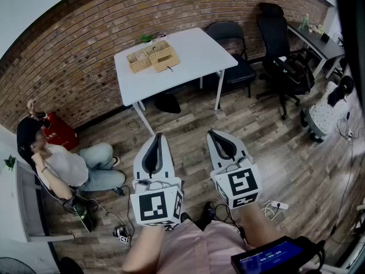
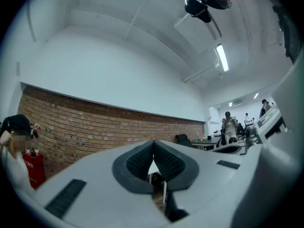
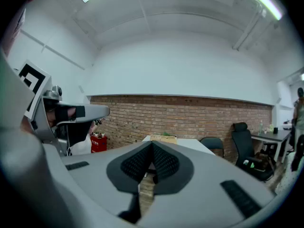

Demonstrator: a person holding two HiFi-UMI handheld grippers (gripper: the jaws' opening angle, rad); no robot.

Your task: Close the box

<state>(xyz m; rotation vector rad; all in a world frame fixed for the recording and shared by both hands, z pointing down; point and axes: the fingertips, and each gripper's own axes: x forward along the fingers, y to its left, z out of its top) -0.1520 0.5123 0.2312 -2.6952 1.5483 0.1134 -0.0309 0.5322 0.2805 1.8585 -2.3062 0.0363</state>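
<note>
A wicker box [image 1: 153,56] lies on the white table [image 1: 194,53] across the room, its lid section lying open beside it; the same box [image 3: 163,137] shows as a small tan shape on the table top in the right gripper view. My left gripper [image 1: 156,137] is held low in front of me, far from the table, shut with nothing between its pads. My right gripper [image 1: 213,135] hangs beside it, also shut and empty. Both tips point toward the table. In the left gripper view [image 2: 153,142] the jaws meet tip to tip.
A person sits on the floor [image 1: 68,164] at the left by the brick wall, next to a red container [image 1: 57,131]. Dark chairs [image 1: 234,56] and an office chair [image 1: 282,44] stand right of the table. A power strip [image 1: 275,205] lies on the wood floor.
</note>
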